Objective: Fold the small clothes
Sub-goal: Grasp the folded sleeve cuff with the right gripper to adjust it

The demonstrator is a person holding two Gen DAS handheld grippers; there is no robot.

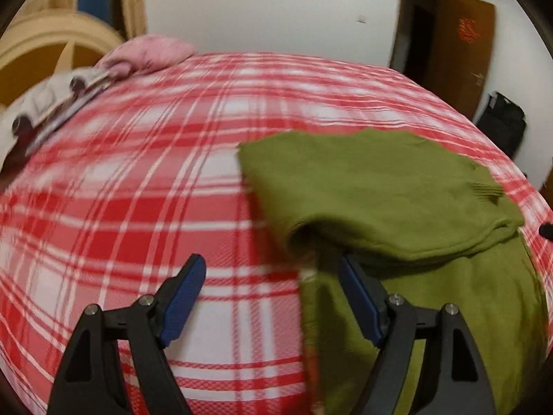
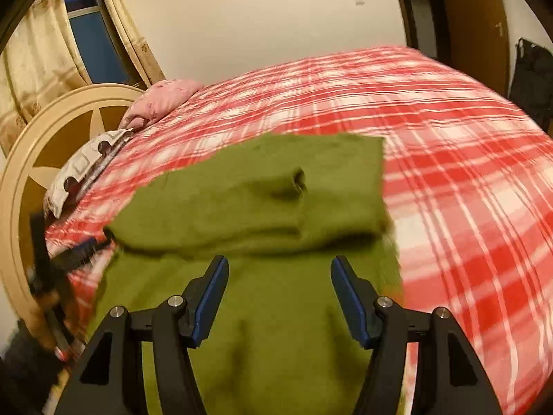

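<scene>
An olive-green sweater (image 1: pixel 387 186) lies on a red and white plaid bed, its far part folded back over the near part, with a sleeve cuff (image 2: pixel 295 180) on top. My left gripper (image 1: pixel 271 263) is open and empty, above the sweater's left edge; its right finger is over the green cloth. My right gripper (image 2: pixel 280 266) is open and empty, just above the sweater's near layer in front of the fold. The left gripper also shows blurred at the left of the right wrist view (image 2: pixel 65 256).
The plaid bedcover (image 1: pixel 145 180) spreads wide to the left and right (image 2: pixel 466 207). A pink pillow (image 2: pixel 162 100) and a patterned white pillow (image 2: pixel 86 169) lie by the round cream headboard (image 2: pixel 41 159). A wall, a brown door and a dark bag (image 1: pixel 503 124) stand beyond.
</scene>
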